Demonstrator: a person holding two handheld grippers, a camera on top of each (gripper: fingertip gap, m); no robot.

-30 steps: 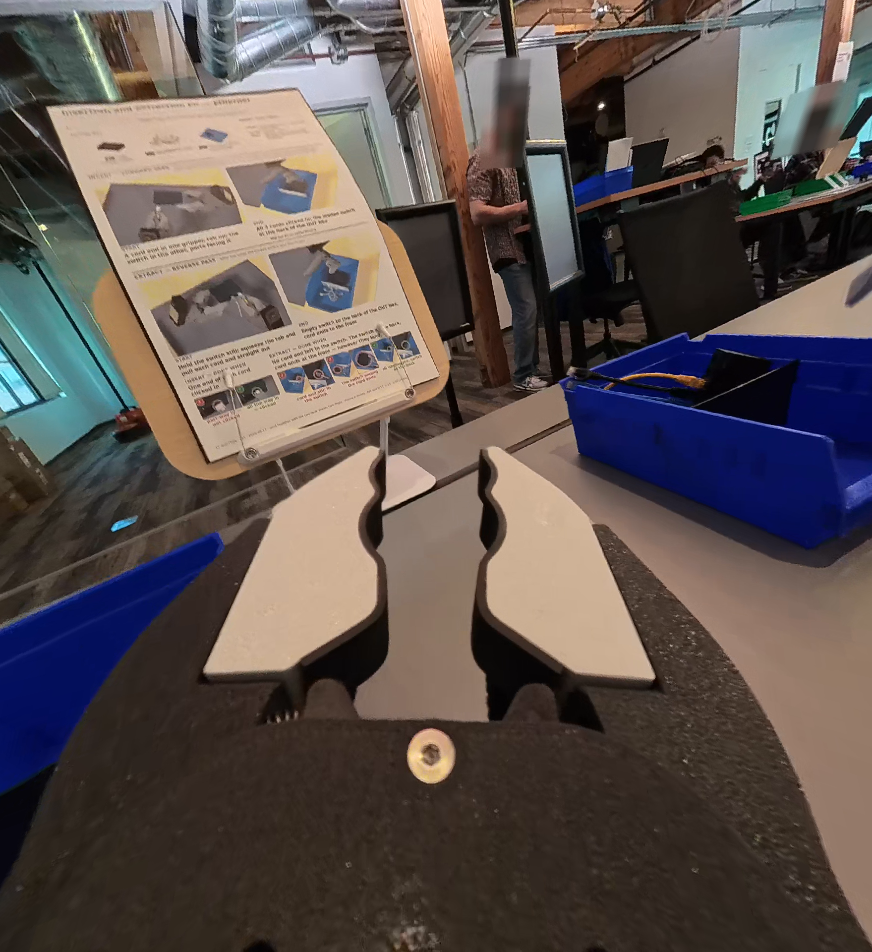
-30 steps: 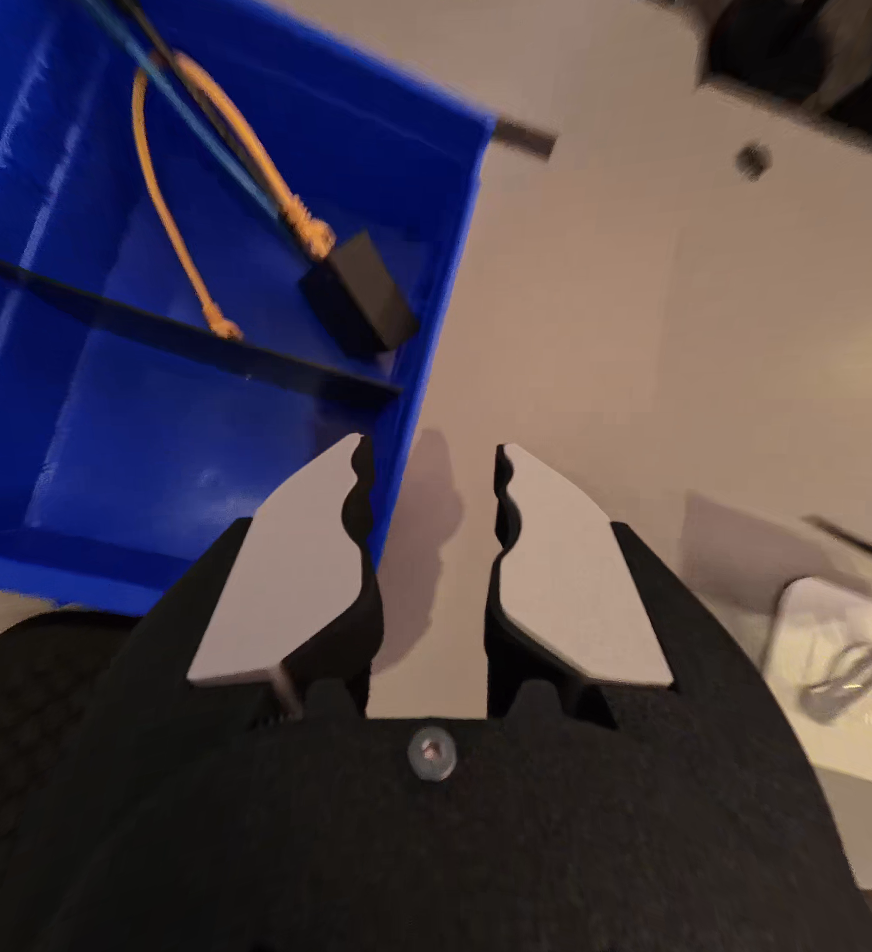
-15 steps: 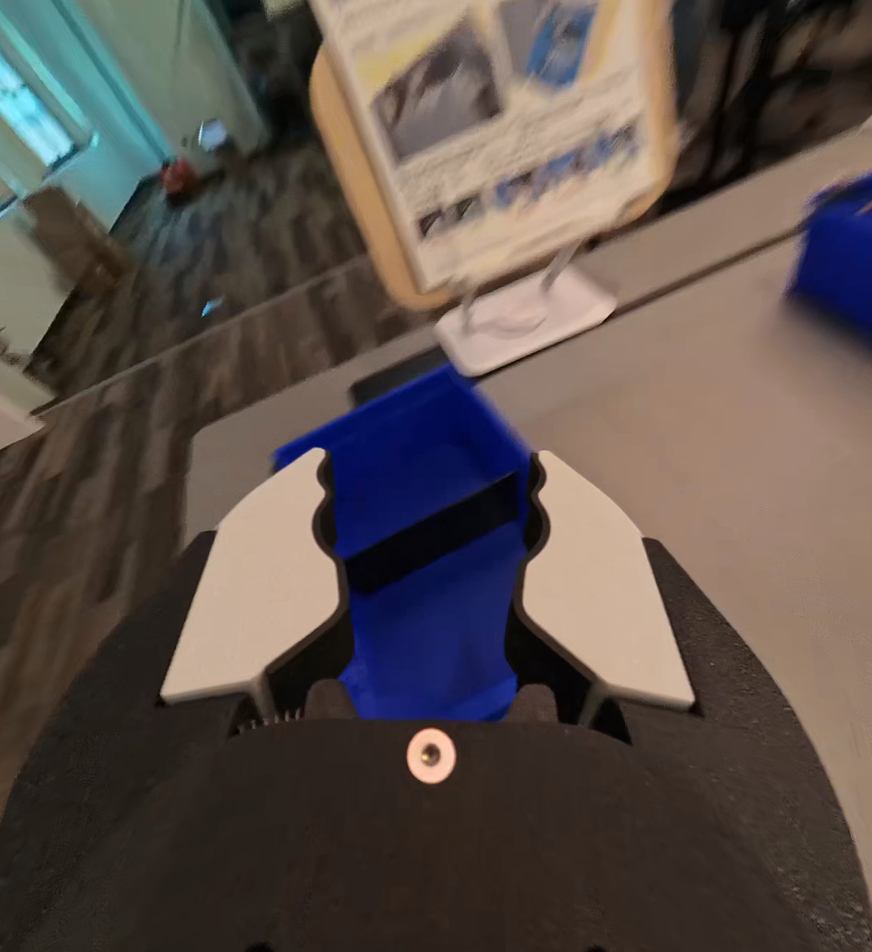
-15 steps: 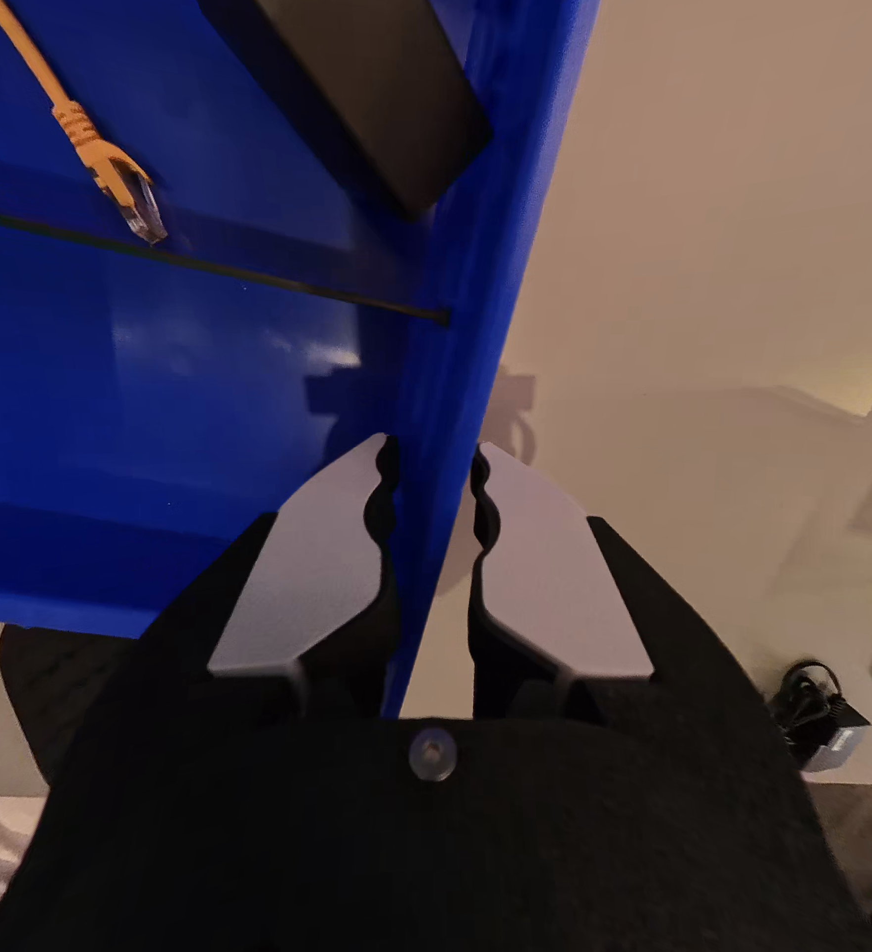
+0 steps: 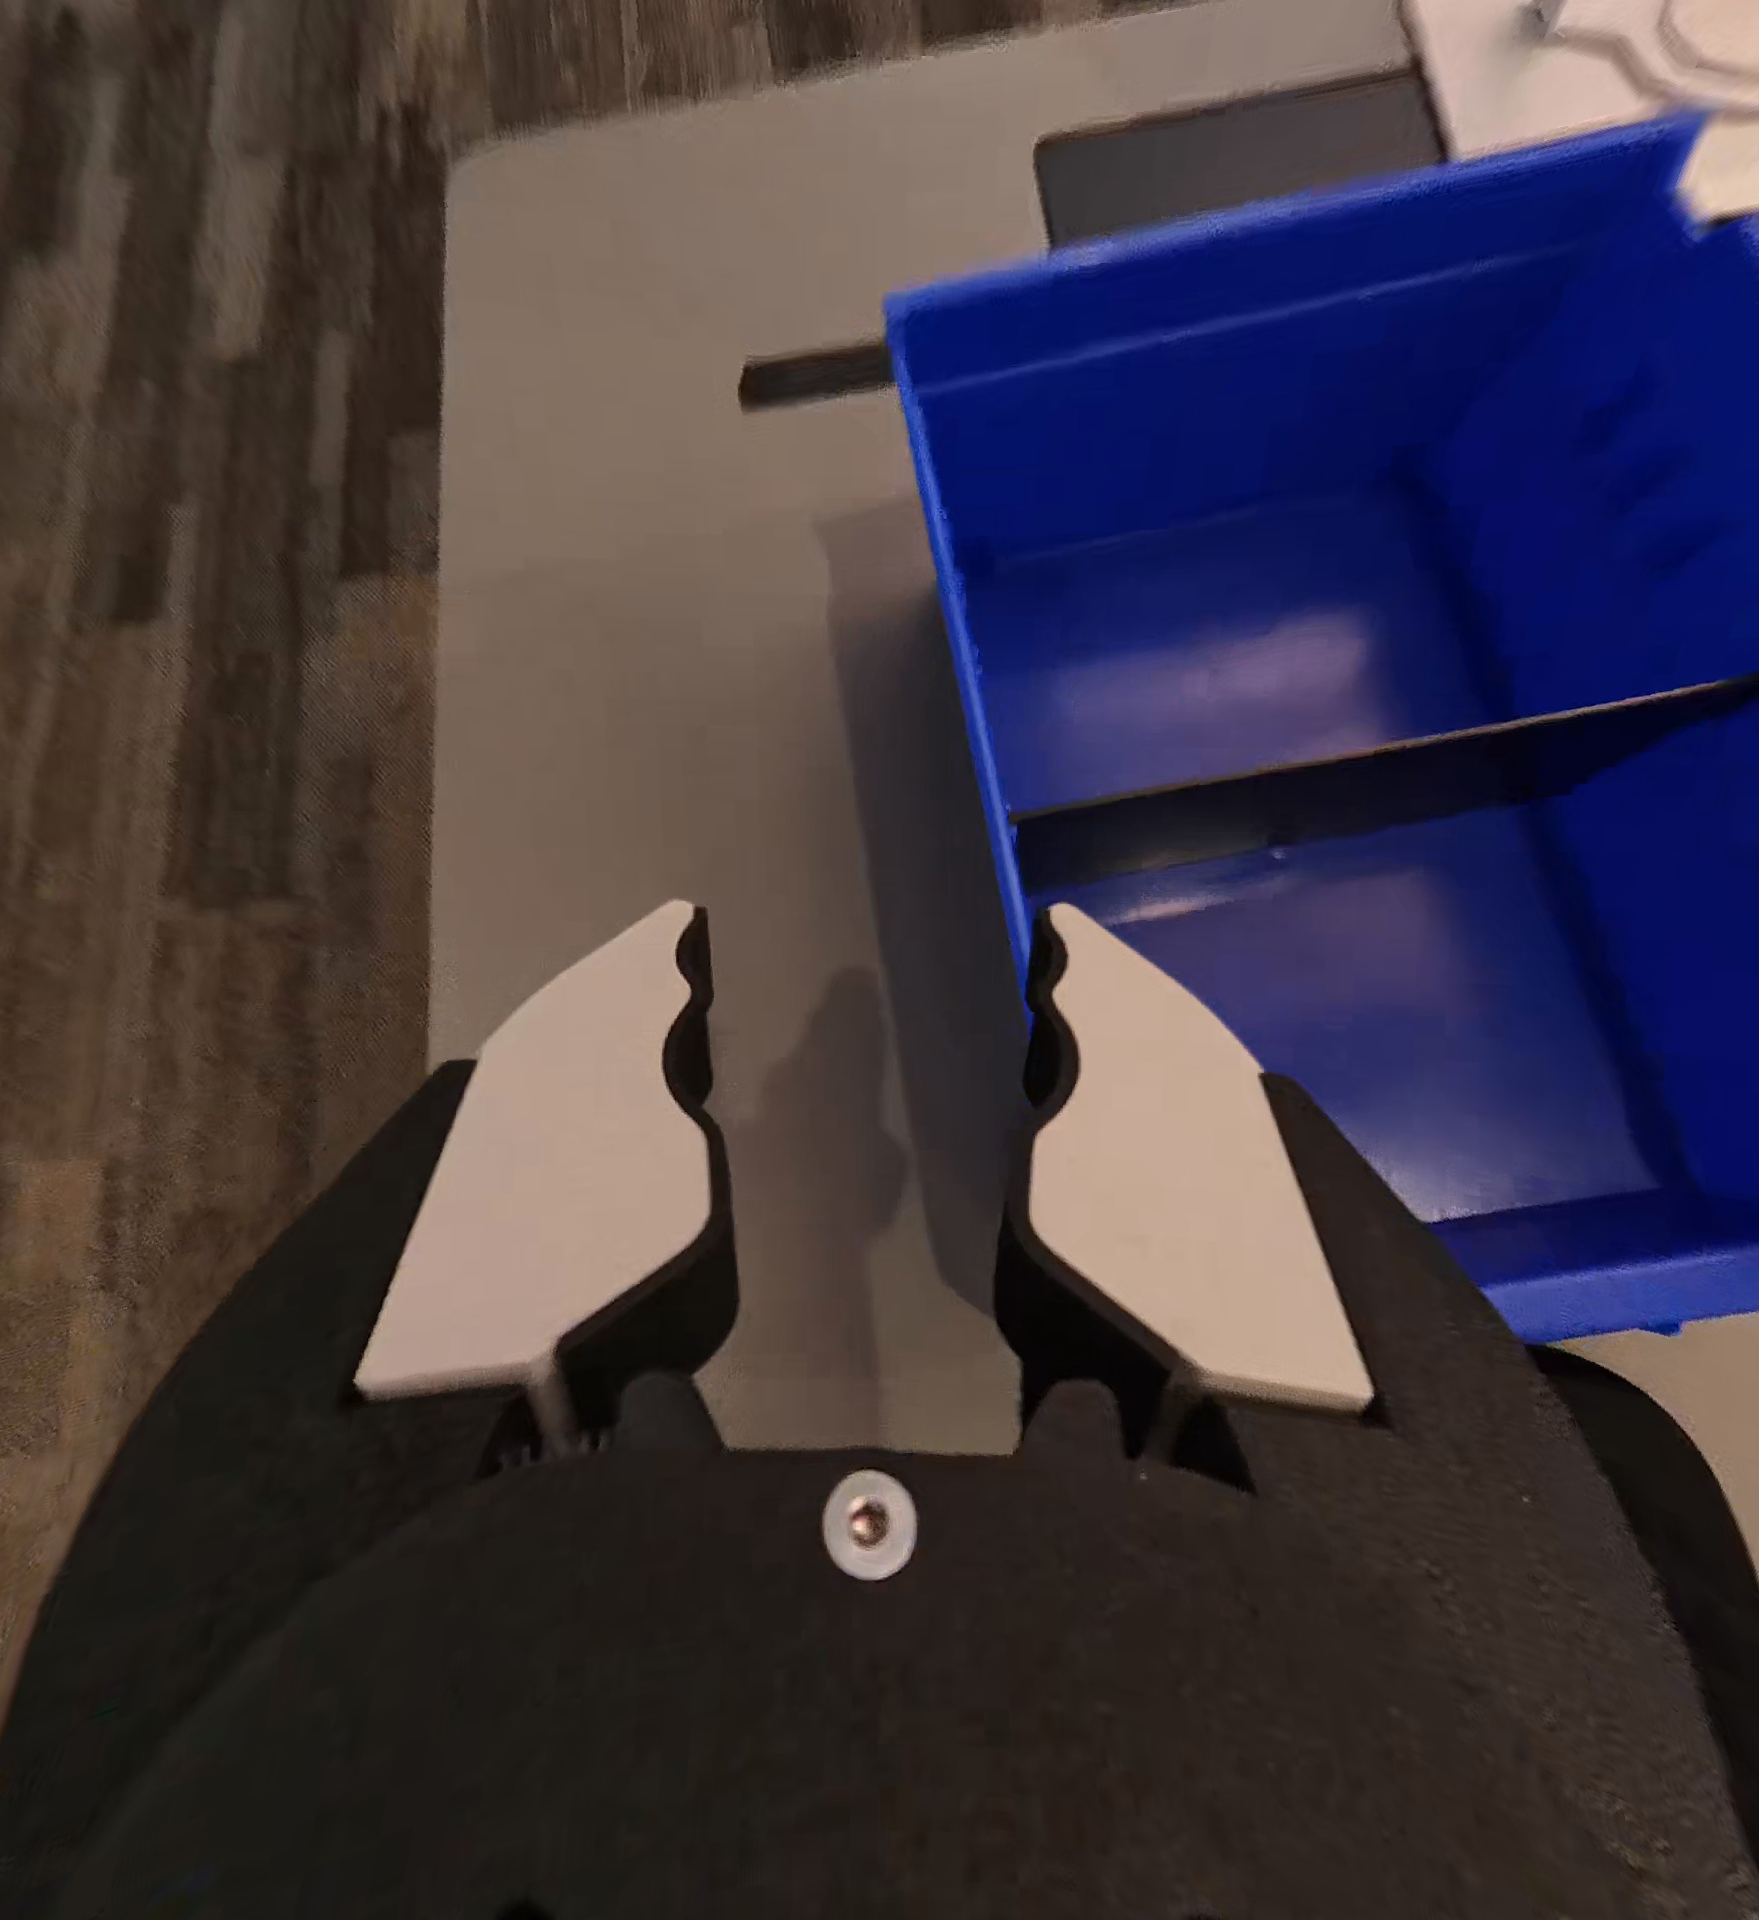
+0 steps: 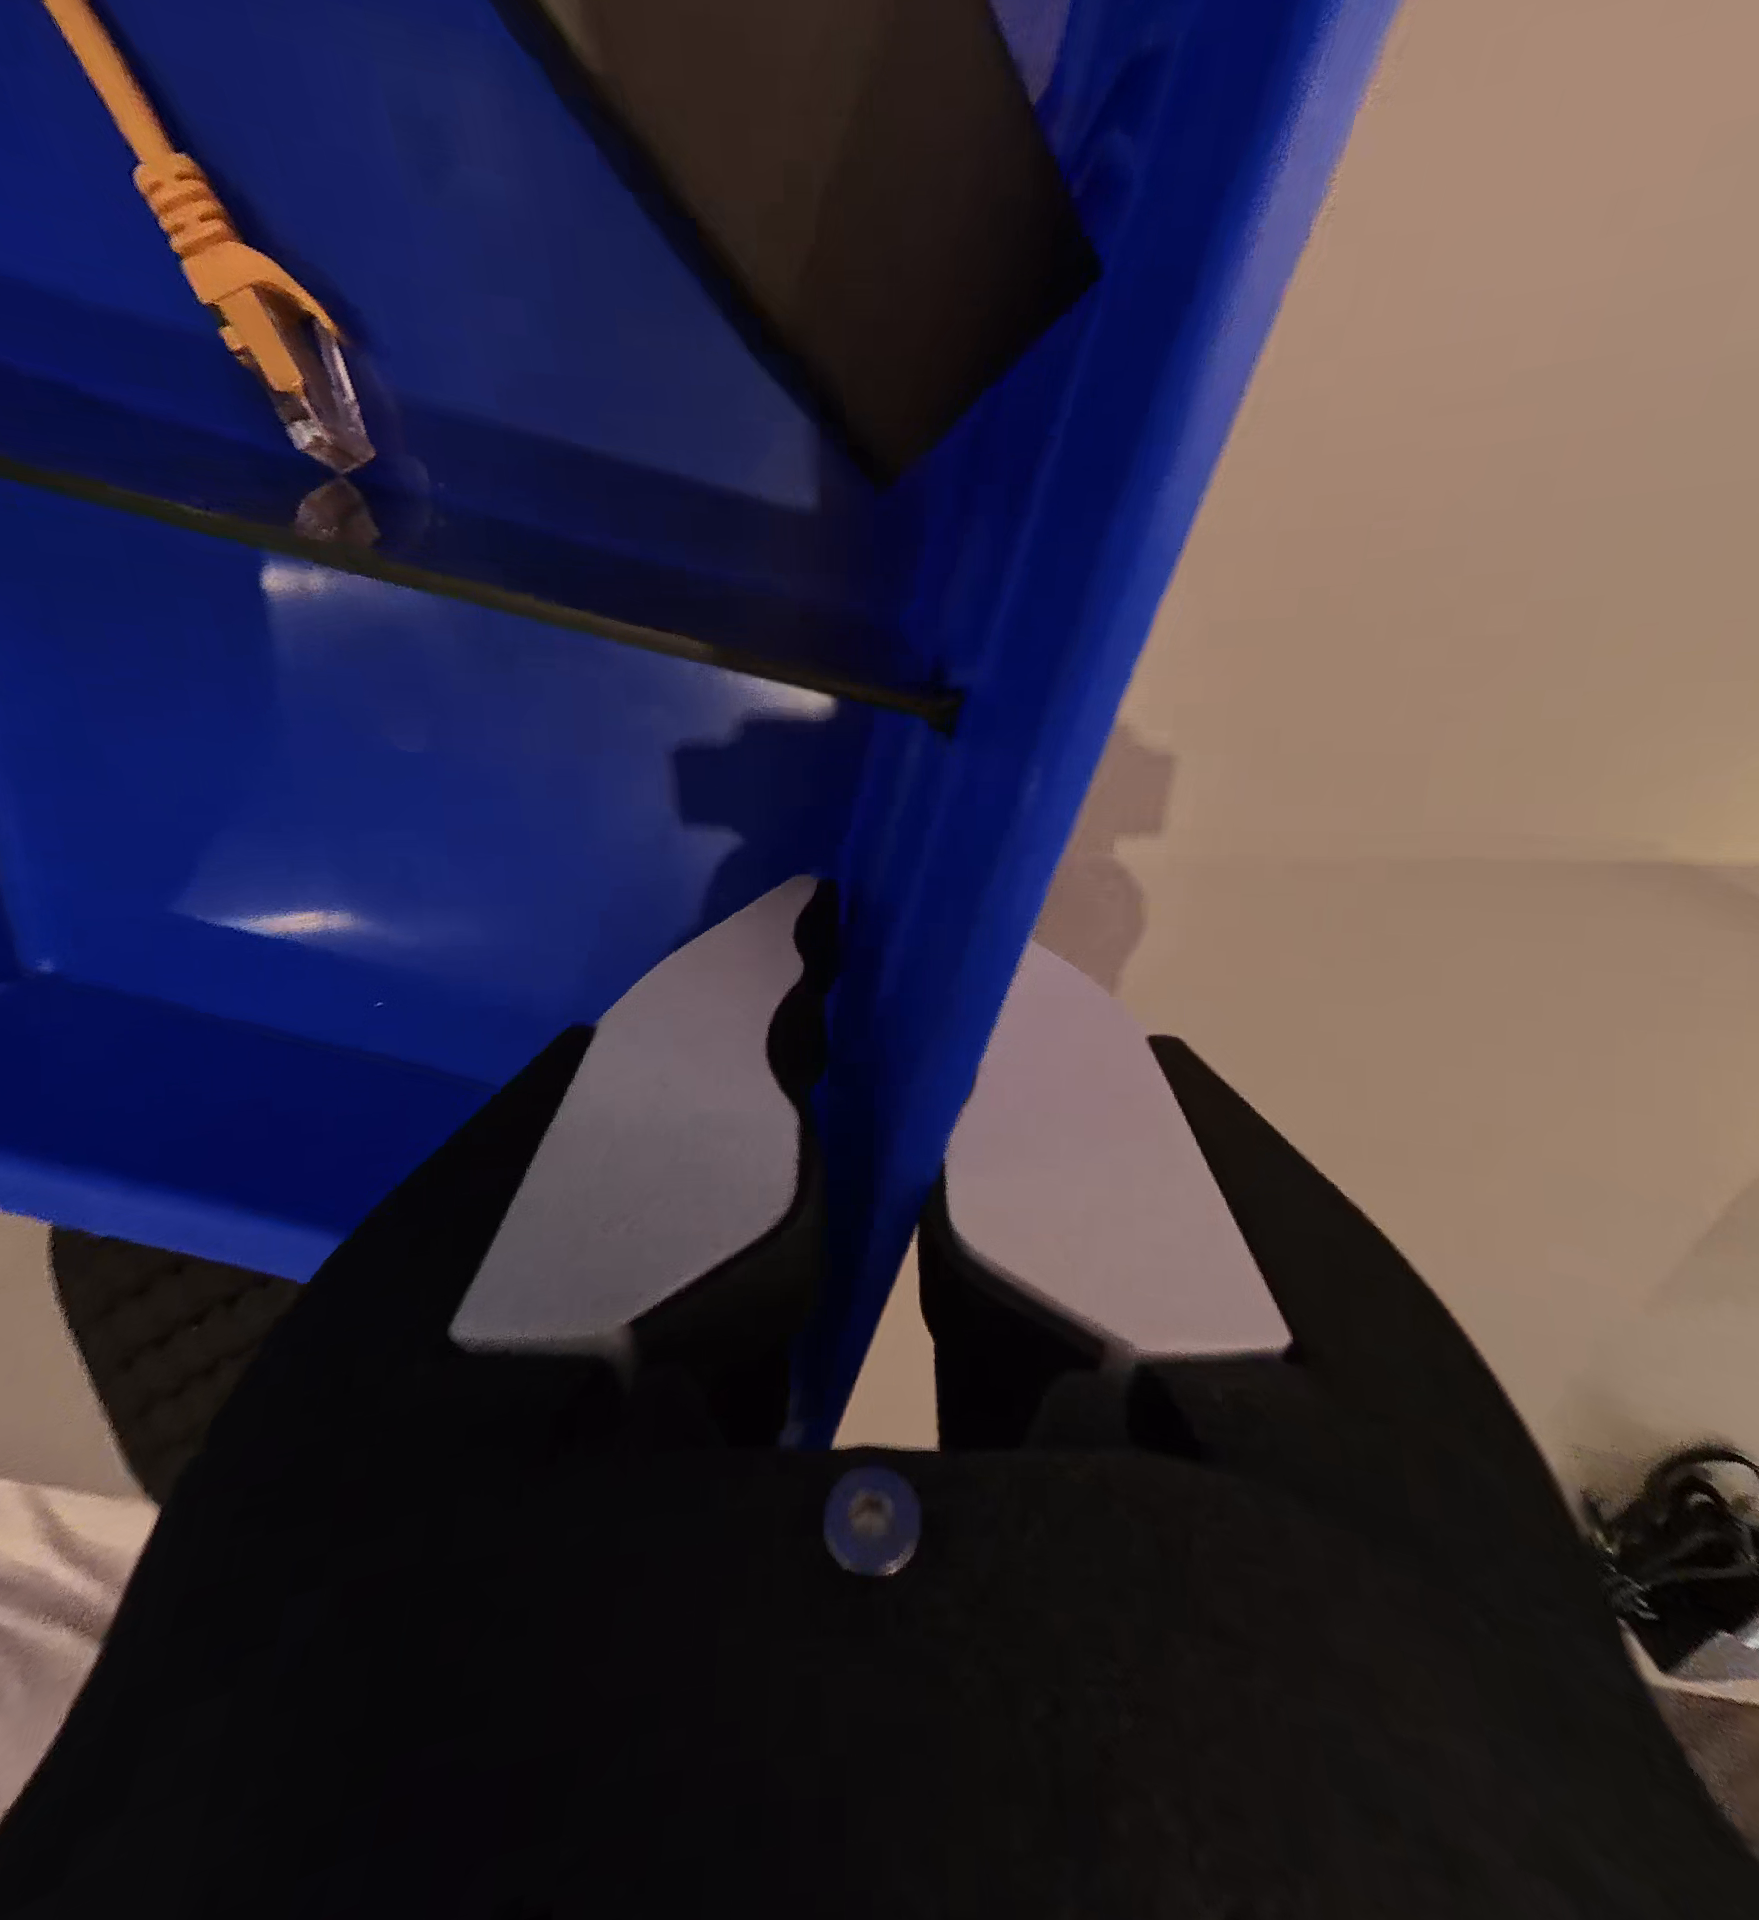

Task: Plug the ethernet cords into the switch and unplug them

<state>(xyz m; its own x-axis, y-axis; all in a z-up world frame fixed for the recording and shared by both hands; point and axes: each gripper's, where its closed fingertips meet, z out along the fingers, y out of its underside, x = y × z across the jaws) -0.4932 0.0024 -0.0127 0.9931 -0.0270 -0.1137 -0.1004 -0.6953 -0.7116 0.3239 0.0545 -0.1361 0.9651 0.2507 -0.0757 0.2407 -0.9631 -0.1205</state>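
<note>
The orange ethernet cord [image 6: 231,281] lies in the far compartment of a blue bin [image 6: 1083,582], its clear plug touching the black divider [image 6: 584,623]. The black switch [image 6: 854,208] rests in the same compartment against the bin's side wall.

The right tool [image 6: 906,1039] is clenched on that side wall, one finger inside the bin and one outside. Nothing is plugged in yet (this looks like positioning the bin, not cable work).

The left tool [image 5: 870,997] hangs released and empty over the grey bench [image 5: 626,727], near its edge by the floor [image 5: 127,727], just beside a second blue bin [image 5: 968,644] whose two compartments look empty.

Next, I judge, the right tool must let go of the wall and reach in for the plug, while the left steadies the switch.
</note>
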